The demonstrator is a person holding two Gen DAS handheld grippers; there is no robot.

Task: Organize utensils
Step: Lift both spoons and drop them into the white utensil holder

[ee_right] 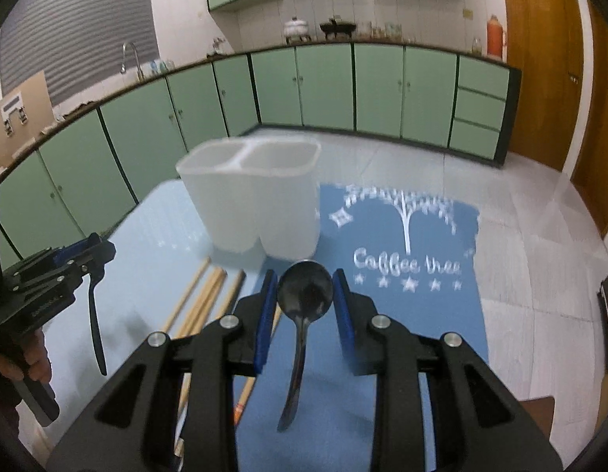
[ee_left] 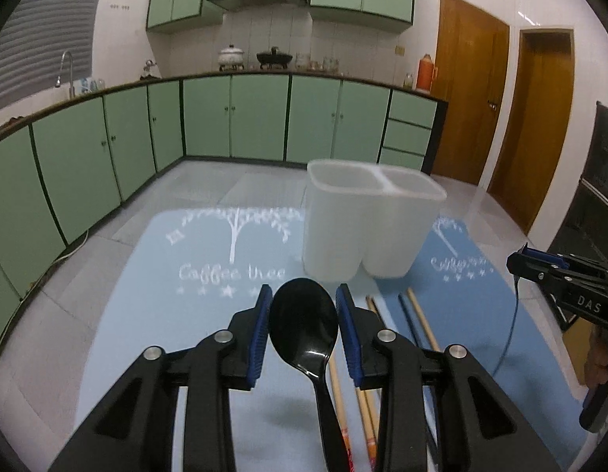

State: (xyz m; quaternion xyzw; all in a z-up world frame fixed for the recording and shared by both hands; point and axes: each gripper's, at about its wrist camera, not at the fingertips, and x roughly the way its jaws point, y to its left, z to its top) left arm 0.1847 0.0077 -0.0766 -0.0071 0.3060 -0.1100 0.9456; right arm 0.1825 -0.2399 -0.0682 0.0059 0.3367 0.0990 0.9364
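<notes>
A black spoon (ee_left: pixel 304 324) sits pinched by its bowl between the blue pads of the left gripper (ee_left: pixel 304 310), lifted clear of the table, its handle hanging down and back toward the camera. In the right wrist view the same spoon's handle dangles below the left gripper (ee_right: pixel 93 253), which a hand (ee_right: pixel 24 362) grips at the frame's left edge.

The right gripper (ee_right: pixel 304 295) clamps a second, dark glossy spoon (ee_right: pixel 304 295) the same way, pads pressed on either side of the bowl, handle drooping beneath it above the darker blue mat (ee_right: pixel 422 314). From the left wrist view the right gripper (ee_left: pixel 518 261) shows at the far right, seen side-on.

Beneath both spoons, several wooden chopsticks (ee_right: pixel 201 299) lie side by side on the table, roughly where the pale blue mat (ee_left: pixel 166 295) meets the darker one. Both mats carry a white tree print and the words "Coffee tree".

Just beyond the chopsticks stands a translucent white holder (ee_left: pixel 363 228) with two compartments, upright; nothing can be made out inside it through its cloudy walls. It rests across the junction of the two mats.

Behind the table runs a kitchen lined with green cabinets (ee_left: pixel 264 118) under a dark countertop, with a wooden door (ee_left: pixel 469 94) at the right.
</notes>
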